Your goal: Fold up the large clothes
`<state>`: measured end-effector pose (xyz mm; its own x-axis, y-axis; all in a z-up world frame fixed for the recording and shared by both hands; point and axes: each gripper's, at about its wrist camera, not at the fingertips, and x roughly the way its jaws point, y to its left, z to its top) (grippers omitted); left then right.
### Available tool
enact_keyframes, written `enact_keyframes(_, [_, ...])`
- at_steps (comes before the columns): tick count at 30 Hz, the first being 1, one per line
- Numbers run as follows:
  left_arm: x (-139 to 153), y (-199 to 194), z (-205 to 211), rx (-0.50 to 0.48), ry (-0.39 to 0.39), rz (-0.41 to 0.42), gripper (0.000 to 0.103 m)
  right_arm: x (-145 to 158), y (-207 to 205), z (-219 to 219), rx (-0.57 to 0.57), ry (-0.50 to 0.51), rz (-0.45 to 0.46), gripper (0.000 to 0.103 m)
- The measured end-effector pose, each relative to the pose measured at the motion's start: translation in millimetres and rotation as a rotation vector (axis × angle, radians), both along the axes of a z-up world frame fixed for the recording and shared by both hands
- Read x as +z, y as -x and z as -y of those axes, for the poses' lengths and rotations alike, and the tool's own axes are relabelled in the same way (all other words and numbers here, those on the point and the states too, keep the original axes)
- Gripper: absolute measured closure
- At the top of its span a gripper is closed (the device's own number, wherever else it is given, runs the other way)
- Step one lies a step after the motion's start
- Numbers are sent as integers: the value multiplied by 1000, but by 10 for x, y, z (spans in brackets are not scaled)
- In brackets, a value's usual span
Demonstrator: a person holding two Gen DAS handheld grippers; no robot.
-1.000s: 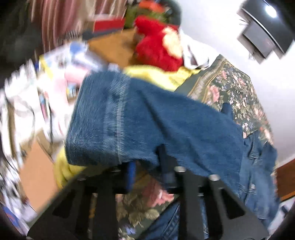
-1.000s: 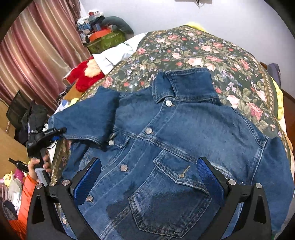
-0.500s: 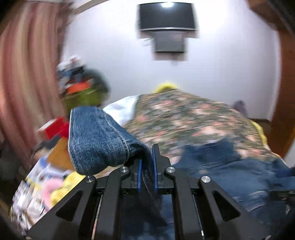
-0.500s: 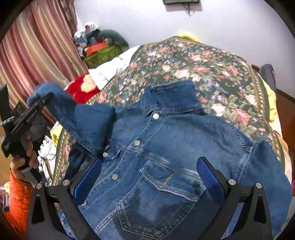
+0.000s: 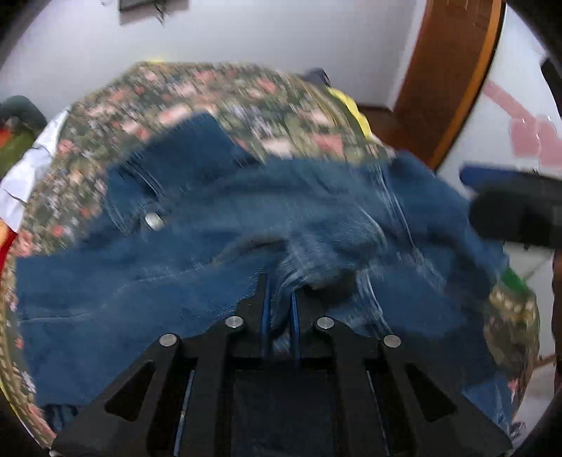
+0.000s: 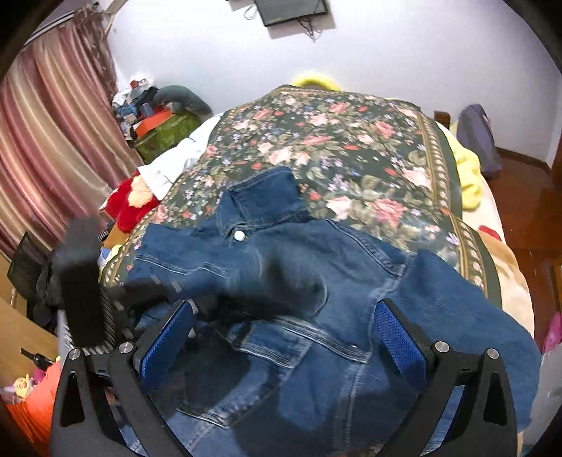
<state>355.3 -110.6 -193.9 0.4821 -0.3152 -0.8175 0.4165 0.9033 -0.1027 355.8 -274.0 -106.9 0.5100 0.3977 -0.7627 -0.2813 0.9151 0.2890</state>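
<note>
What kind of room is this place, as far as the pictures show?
Most likely a home bedroom: the denim jacket lies on a bed with a floral bedspread, striped curtains hang at the left, and a screen is on the wall.

- You have no legible text, label, brand, number or sign in either wrist view.
- The denim jacket (image 6: 316,309) shows you only plain metal buttons; any stamping on them is too small to read.
- The boxes and clutter (image 6: 154,119) by the curtain carry print you cannot make out.
- The left wrist view is motion-blurred, so nothing on the wall or the bedspread (image 5: 246,95) reads there.
</note>
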Motion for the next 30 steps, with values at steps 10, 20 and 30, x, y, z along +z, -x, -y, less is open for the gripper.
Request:
enact_keyframes(10, [354,277,-615,51,34,84,31,-351,-268,3,13,-72,-140,0])
enact_keyframes(20, [-70,116,-2086,446,-176,61,29,-801,-694,-259,-5,-129,-371,14])
enact_keyframes(30, [-682,284,-2340,480,-222,-7,29,-968,-740,-464,-33,-88,-437,59])
